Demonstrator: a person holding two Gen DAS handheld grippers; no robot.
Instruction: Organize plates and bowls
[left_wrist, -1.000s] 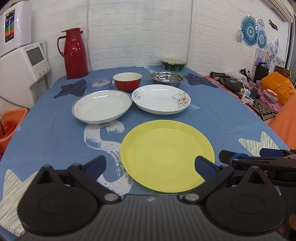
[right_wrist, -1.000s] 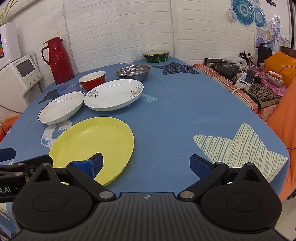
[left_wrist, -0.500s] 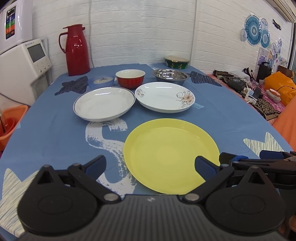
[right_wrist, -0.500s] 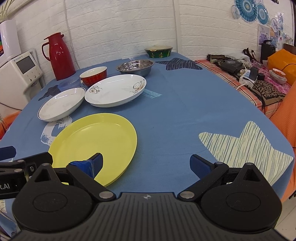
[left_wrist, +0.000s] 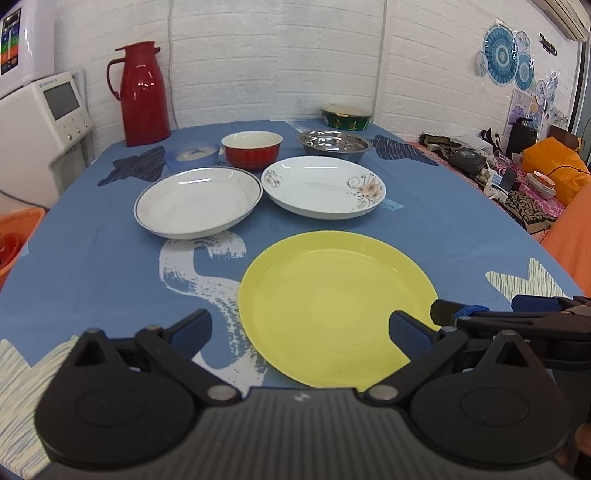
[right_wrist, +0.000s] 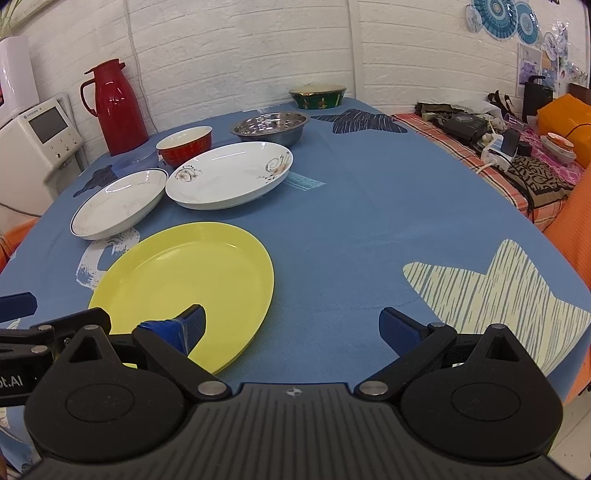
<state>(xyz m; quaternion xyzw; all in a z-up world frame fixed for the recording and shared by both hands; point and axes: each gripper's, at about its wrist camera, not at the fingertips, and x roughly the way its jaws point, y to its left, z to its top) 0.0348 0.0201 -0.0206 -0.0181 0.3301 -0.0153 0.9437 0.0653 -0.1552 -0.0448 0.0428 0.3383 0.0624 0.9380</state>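
Item: table (left_wrist: 92, 266), blue patterned cloth, dishes not yet stacked.

Change since a second ago: both cameras have lifted and pushed slightly forward; no dish has moved. Judgement: the approach is only beginning, and nothing is organized so far.

Left claw (left_wrist: 299, 330): wide, empty, hanging over the near rim of the yellow plate (left_wrist: 336, 302).
Right claw (right_wrist: 291, 326): wide, empty, its left finger over the yellow plate's right edge, its right finger over bare cloth.

Task things, near to far:
- Yellow plate, nearest the claws.
- Blue-rimmed white plate (left_wrist: 197, 201) and floral white plate (left_wrist: 323, 188), side by side, rims close.
- Red bowl (left_wrist: 252, 149), steel bowl (left_wrist: 334, 142), green bowl (left_wrist: 345, 116) at the far edge.
- Small blue container (left_wrist: 191, 155), left of the red bowl.

Views compared: the left view shows the right claw's fingers entering at its lower right, plus an orange bin (left_wrist: 16, 236) off the table's left side. The right view shows a pale star print (right_wrist: 495, 291) on the cloth. A red thermos (right_wrist: 112, 107) shows in both.
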